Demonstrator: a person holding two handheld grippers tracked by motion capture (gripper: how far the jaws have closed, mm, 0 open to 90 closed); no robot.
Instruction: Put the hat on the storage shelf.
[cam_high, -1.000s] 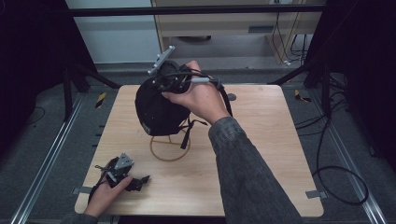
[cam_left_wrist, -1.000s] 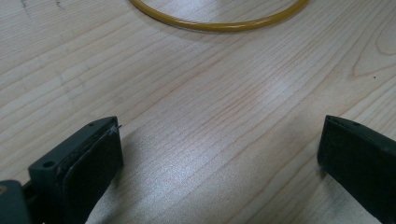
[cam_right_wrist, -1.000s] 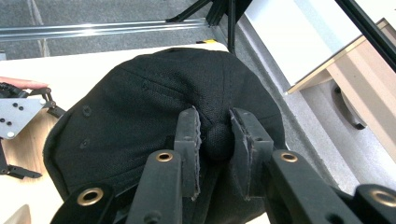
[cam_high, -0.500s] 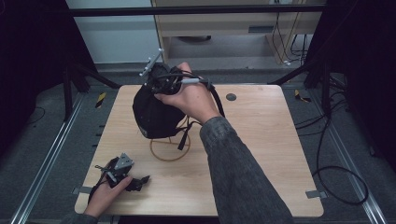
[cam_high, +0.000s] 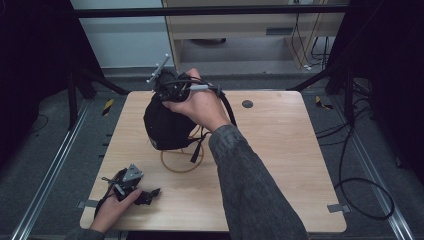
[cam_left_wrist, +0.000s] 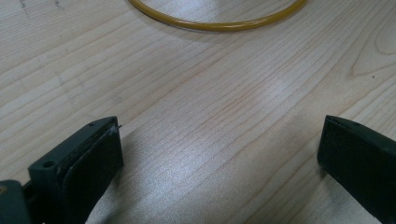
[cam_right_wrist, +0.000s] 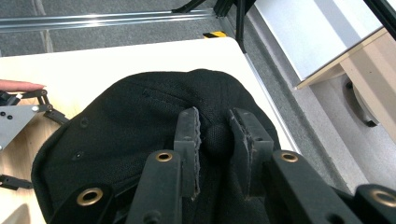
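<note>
The right tongs (cam_right_wrist: 212, 135) are clamped on a fold of a black cap (cam_high: 167, 122), which hangs above the far left part of the table (cam_high: 280, 150), over a yellow wire ring (cam_high: 182, 162) lying on the wood. The left tongs (cam_high: 150, 192) rest on the table at its near left corner, jaws wide apart with nothing between them, pointing towards the ring and well apart from the cap.
</note>
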